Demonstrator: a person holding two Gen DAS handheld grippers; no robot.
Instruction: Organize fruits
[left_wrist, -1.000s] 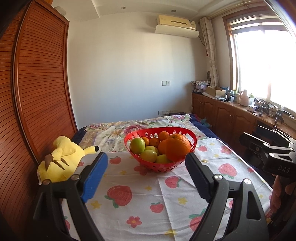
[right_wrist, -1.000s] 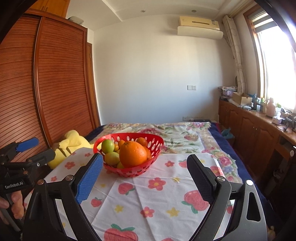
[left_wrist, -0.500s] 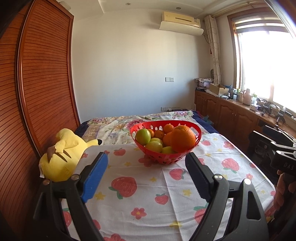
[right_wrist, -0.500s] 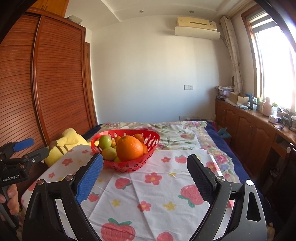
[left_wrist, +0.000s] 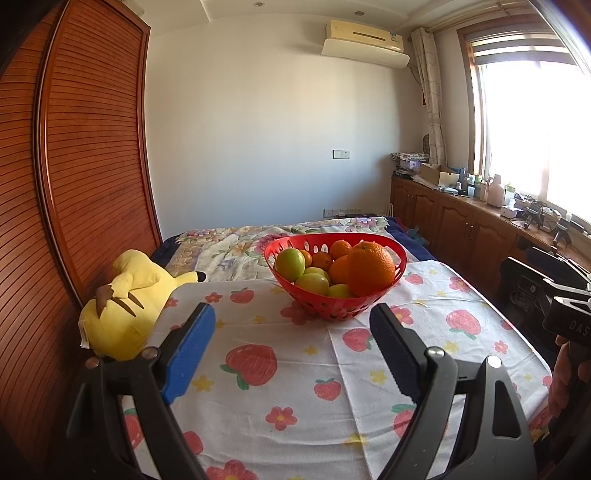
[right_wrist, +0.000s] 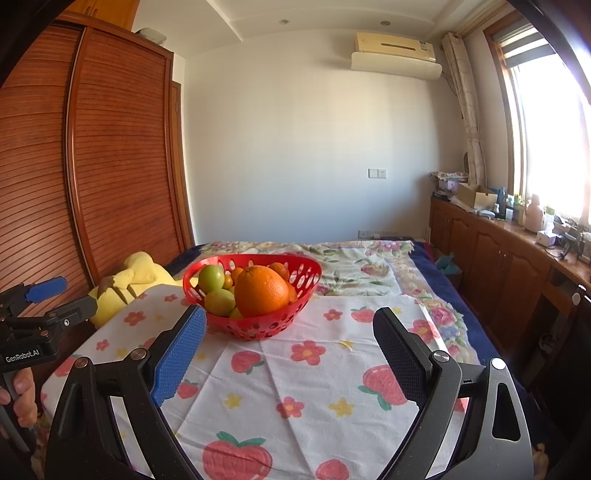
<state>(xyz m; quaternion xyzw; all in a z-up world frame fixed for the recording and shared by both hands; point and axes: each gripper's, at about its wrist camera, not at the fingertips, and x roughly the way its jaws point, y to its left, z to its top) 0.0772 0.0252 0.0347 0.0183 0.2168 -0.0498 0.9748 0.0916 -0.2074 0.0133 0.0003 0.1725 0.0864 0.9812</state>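
Observation:
A red perforated basket (left_wrist: 400, 258) stands on the strawberry-print cloth (left_wrist: 295, 369), also seen in the right wrist view (right_wrist: 255, 326). It holds a large orange (left_wrist: 370, 268) (right_wrist: 261, 290), green apples (left_wrist: 290, 264) (right_wrist: 211, 278) and small tangerines (left_wrist: 340, 249). My left gripper (left_wrist: 291, 328) is open and empty, well short of the basket. My right gripper (right_wrist: 290, 332) is open and empty, just in front of the basket. Each gripper shows at the edge of the other's view: the right one (left_wrist: 569, 295) and the left one (right_wrist: 55, 299).
A yellow plush toy (left_wrist: 125, 291) lies at the cloth's left edge beside the wooden slatted wardrobe (left_wrist: 74, 184). A floral bedspread (right_wrist: 351, 258) lies behind the basket. Wooden cabinets (right_wrist: 498, 258) with clutter run along the right wall under the window.
Both grippers have drawn back and risen slightly; the basket sits farther off and more cloth shows in front. Both jaws stay open.

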